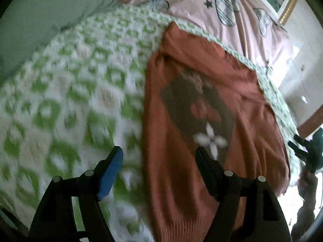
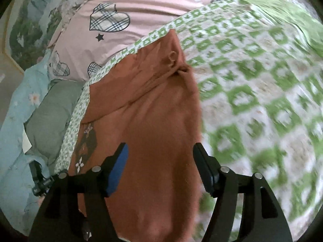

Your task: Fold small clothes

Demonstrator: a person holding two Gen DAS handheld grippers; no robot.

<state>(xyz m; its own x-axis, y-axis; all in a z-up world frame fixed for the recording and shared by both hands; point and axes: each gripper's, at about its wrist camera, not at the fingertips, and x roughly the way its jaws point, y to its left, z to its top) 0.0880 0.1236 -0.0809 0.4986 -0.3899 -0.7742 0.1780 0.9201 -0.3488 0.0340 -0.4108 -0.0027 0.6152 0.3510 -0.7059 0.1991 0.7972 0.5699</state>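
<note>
A rust-orange knit sweater (image 1: 201,104) lies flat on a green-and-white patterned blanket (image 1: 70,92), its ribbed hem nearest the left wrist camera and a dark printed patch with a white flower on its front (both views are motion-blurred). The left gripper (image 1: 159,157) and right gripper (image 2: 160,151) hover above it, fingers spread wide and holding nothing. Beyond the blanket lies smooth pink bedding (image 2: 141,14) printed with plaid hearts.

Green-white blanket (image 2: 252,80), pink heart sheet (image 2: 129,4), grey pillow (image 2: 52,109), blue floral fabric (image 2: 12,125)
</note>
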